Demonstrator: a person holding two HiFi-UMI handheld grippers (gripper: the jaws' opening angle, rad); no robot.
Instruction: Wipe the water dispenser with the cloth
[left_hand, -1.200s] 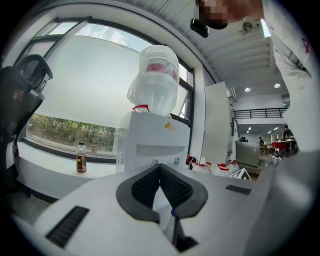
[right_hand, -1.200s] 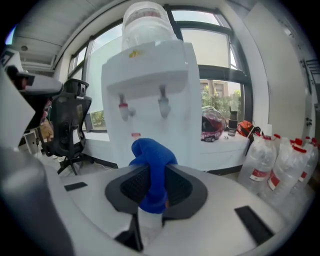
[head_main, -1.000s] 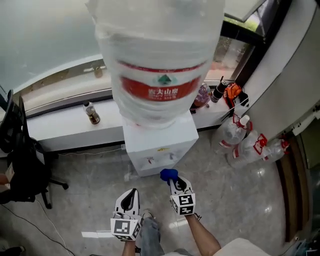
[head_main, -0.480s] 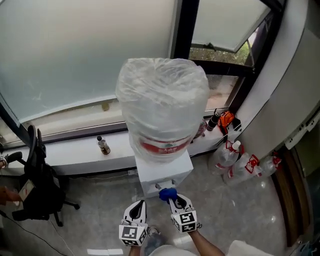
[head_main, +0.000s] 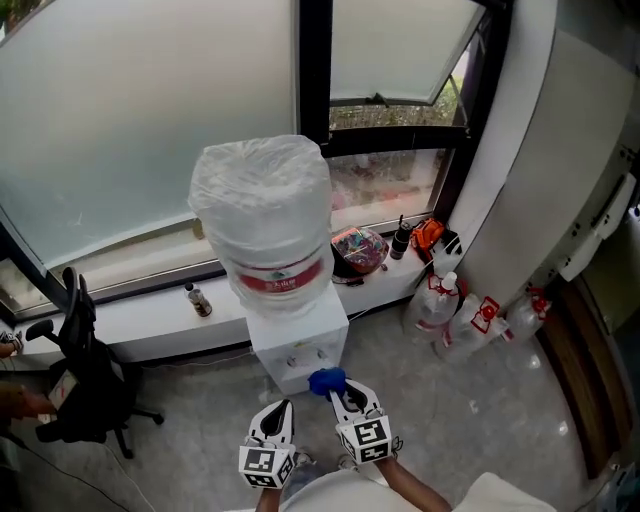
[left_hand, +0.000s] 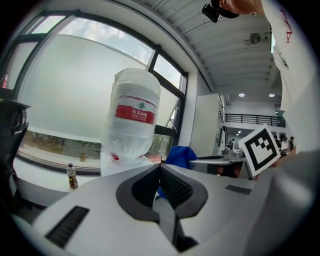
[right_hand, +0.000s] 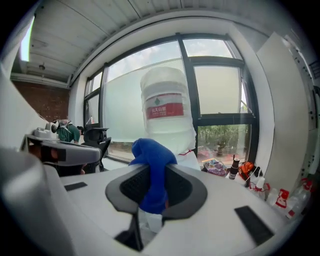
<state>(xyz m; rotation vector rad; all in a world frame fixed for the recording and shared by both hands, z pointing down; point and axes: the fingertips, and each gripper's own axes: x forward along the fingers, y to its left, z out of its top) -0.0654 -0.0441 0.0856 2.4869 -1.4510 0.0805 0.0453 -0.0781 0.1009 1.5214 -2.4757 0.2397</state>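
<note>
Currently the right gripper (head_main: 340, 396), clamped on the blue cloth (head_main: 326, 381), is the nearer tool to the water dispenser (head_main: 297, 345) standing straight ahead by the window ledge, while the left gripper (head_main: 281, 408), closed and empty, sits beside it.

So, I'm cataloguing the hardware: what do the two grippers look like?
The left gripper and right gripper match: white bodies, dark ribbed jaw pads, each carrying a cube with black-and-white square markers.
</note>
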